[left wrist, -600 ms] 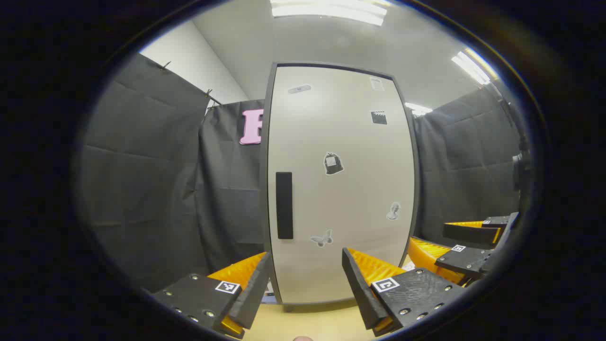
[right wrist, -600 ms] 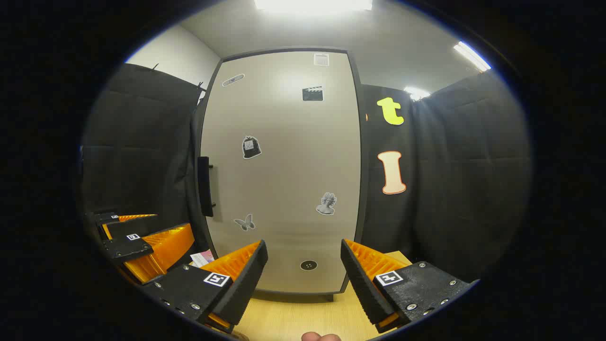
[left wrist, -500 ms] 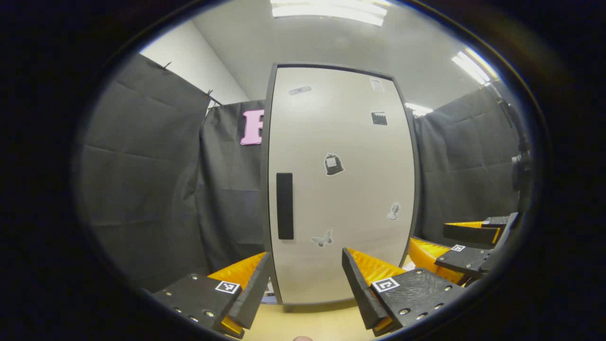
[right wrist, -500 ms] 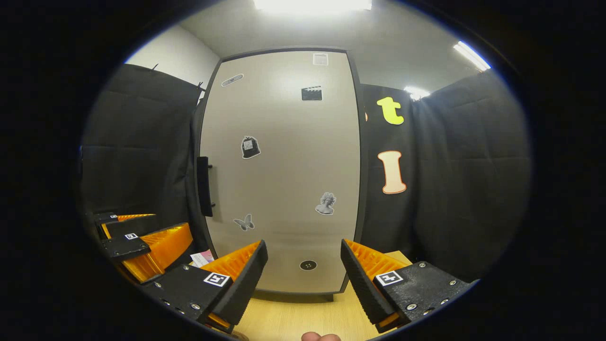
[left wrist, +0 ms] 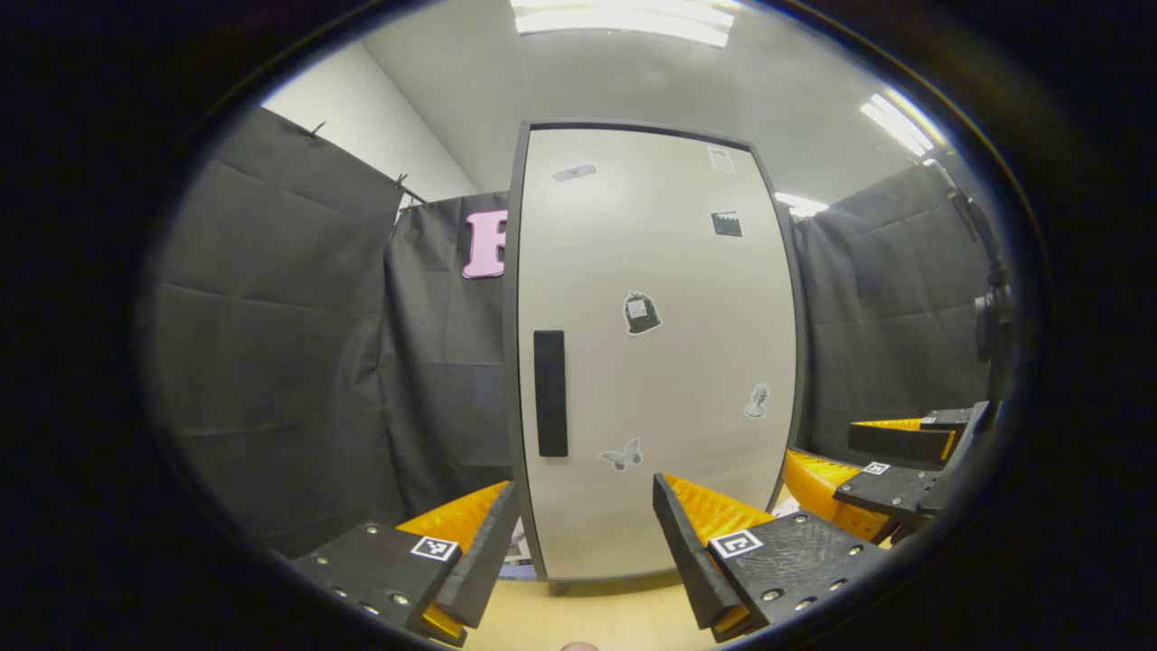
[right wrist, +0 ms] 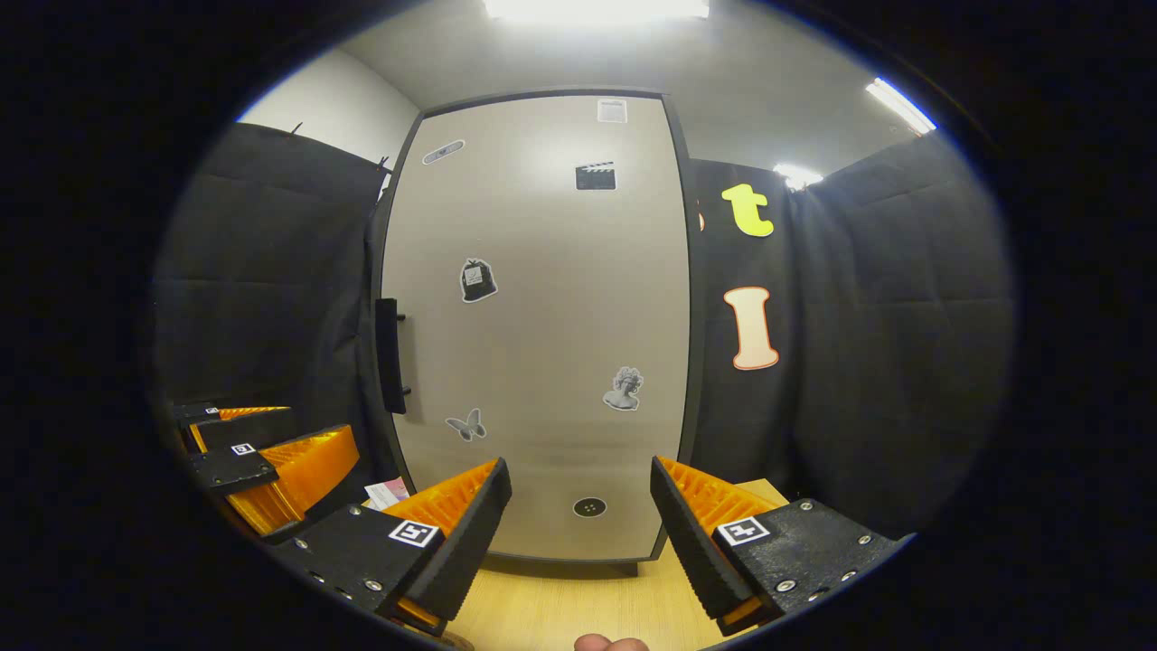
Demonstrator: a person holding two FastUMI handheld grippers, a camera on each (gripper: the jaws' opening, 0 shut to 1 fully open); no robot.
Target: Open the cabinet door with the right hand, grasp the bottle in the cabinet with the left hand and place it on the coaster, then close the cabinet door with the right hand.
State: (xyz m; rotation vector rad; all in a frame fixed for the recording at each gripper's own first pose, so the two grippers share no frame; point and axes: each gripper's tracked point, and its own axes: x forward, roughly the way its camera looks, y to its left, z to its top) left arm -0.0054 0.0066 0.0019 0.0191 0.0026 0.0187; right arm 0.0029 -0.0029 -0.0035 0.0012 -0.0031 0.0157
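Stickers on the shut door [left wrist: 660, 362] carry no legible writing; handle [left wrist: 550, 392] at 9 o'clock. Both grippers [left wrist: 578, 551] [right wrist: 578, 542] hover, jaws wide, empty, above the bench [right wrist: 560, 606].

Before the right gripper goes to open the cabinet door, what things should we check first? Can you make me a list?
1. Cabinet door shut, ready to pull: ok.
2. Handle on the door's left edge, nothing in front of it: ok.
3. Right gripper jaws apart, holding nothing: ok.
4. Left gripper jaws apart, ready for the bottle: ok.
5. Left gripper out of the door's swing: cannot tell.
6. Bottle inside, behind the door: cannot tell.
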